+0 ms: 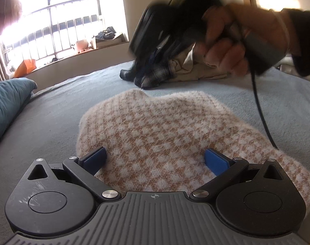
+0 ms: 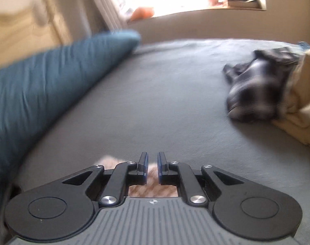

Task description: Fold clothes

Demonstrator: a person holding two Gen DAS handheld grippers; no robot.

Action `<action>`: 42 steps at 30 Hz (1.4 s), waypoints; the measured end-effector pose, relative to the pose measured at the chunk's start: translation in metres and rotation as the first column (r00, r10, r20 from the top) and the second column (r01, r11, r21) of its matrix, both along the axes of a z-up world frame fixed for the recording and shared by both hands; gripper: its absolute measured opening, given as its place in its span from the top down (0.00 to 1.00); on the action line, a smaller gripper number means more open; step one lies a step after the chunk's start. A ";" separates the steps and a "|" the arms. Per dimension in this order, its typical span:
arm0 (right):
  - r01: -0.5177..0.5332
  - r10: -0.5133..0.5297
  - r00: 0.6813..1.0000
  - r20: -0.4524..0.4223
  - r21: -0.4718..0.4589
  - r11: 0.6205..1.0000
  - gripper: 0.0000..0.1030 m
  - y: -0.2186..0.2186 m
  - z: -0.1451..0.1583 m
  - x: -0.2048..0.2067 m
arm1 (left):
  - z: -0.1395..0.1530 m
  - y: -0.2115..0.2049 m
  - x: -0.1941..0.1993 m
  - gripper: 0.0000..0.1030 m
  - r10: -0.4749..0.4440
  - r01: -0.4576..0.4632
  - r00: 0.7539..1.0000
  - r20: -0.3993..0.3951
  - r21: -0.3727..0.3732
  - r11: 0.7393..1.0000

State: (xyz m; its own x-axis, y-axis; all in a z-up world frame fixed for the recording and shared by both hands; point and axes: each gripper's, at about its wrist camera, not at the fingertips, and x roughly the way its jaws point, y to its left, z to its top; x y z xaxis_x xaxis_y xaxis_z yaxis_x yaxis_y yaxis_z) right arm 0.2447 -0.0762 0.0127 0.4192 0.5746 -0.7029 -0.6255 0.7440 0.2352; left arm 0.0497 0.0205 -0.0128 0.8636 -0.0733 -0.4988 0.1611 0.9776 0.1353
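Fuzzy checked knit (image 1: pixel 165 134) lies flat, long axis running left-right

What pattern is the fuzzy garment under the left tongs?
Tan-and-white small check, on the fuzzy garment; clearest in the left wrist view.

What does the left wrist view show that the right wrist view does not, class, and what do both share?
Only the left wrist view shows the checked sweater spread out whole, the left gripper with jaws wide apart above it, and a hand holding the other tool, with a black cable hanging down.

Only the right wrist view shows the right gripper, its jaws nearly closed with a narrow gap, and only a sliver of sweater beneath.

Both show the grey bedsheet, blue pillow, plaid garment and beige clothing.
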 end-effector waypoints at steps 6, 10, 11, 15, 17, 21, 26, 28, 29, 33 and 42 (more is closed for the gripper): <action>0.013 -0.017 0.998 -0.054 -0.058 0.998 0.86 0.023 -0.035 0.014 | 0.001 0.007 0.006 0.00 0.011 -0.012 1.000 -0.017 -0.040 0.999; -0.006 0.006 1.000 -0.013 -0.009 1.000 0.86 0.023 0.005 0.015 | 0.000 0.001 0.002 0.00 0.011 -0.011 1.000 0.005 -0.010 1.000; -0.031 0.031 1.000 -0.001 0.011 0.999 0.86 0.026 0.012 0.013 | 0.000 0.001 0.002 0.00 0.012 -0.011 1.000 0.005 -0.012 1.000; -0.121 0.124 0.992 0.022 -0.103 0.987 0.87 0.047 -0.025 0.002 | -0.001 0.001 0.003 0.00 0.015 -0.015 1.000 0.004 -0.008 1.000; -0.131 0.141 0.988 0.061 -0.146 0.981 0.87 0.055 -0.043 -0.004 | 0.000 0.002 0.005 0.00 0.023 -0.023 1.000 -0.010 -0.026 0.999; -0.092 0.094 0.996 0.007 -0.163 0.982 0.87 0.065 -0.020 0.006 | -0.001 0.000 0.002 0.00 0.023 -0.023 1.000 0.003 -0.016 1.000; -0.146 0.149 0.989 0.025 -0.091 0.985 0.86 0.071 -0.003 0.001 | -0.001 -0.003 0.002 0.00 0.024 -0.023 1.000 0.008 -0.009 1.000; -0.167 0.170 0.985 0.024 -0.089 0.982 0.86 0.074 -0.004 0.000 | -0.001 -0.002 0.004 0.00 0.032 -0.032 0.999 0.004 -0.005 0.999; -0.178 0.181 0.983 0.024 -0.089 0.980 0.87 0.076 -0.005 -0.001 | -0.001 0.000 0.005 0.00 0.033 -0.033 0.999 -0.003 -0.016 0.999; -0.221 0.224 0.974 0.023 -0.086 0.971 0.86 0.083 -0.008 -0.004 | 0.000 0.002 0.006 0.00 0.035 -0.035 0.999 -0.010 -0.031 0.999; -0.318 0.320 0.947 -0.012 -0.155 0.935 0.86 0.097 -0.045 -0.011 | -0.001 0.007 0.009 0.00 0.045 -0.046 0.999 -0.022 -0.061 0.997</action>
